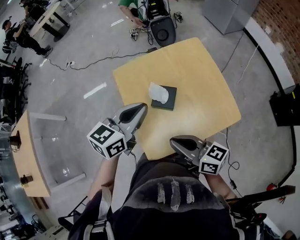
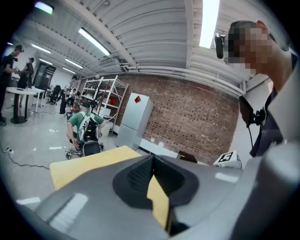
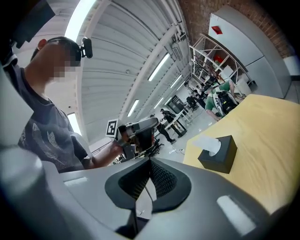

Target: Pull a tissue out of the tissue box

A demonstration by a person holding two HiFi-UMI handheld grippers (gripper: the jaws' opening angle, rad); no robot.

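Note:
A black tissue box [image 1: 165, 99] sits near the middle of the tan table [image 1: 201, 89], with a white tissue [image 1: 158, 92] standing out of its top. My left gripper [image 1: 143, 107] hovers just short of the box's near left side, jaws shut and empty. At the table's near edge, my right gripper [image 1: 172, 140] is also shut and empty. The right gripper view shows the box [image 3: 221, 154], its tissue [image 3: 209, 143] and the left gripper [image 3: 138, 129] beyond my right gripper [image 3: 150, 161]. In the left gripper view, my left gripper [image 2: 153, 157] faces across the table [image 2: 84, 164]; the box is hidden.
A person in green [image 1: 132, 10] crouches by a wheeled machine [image 1: 161, 28] beyond the table's far edge, with a cable [image 1: 93, 61] across the floor. A wooden bench [image 1: 26, 154] stands at left. A grey cabinet [image 1: 229, 14] and a brick wall [image 1: 281, 23] are at right.

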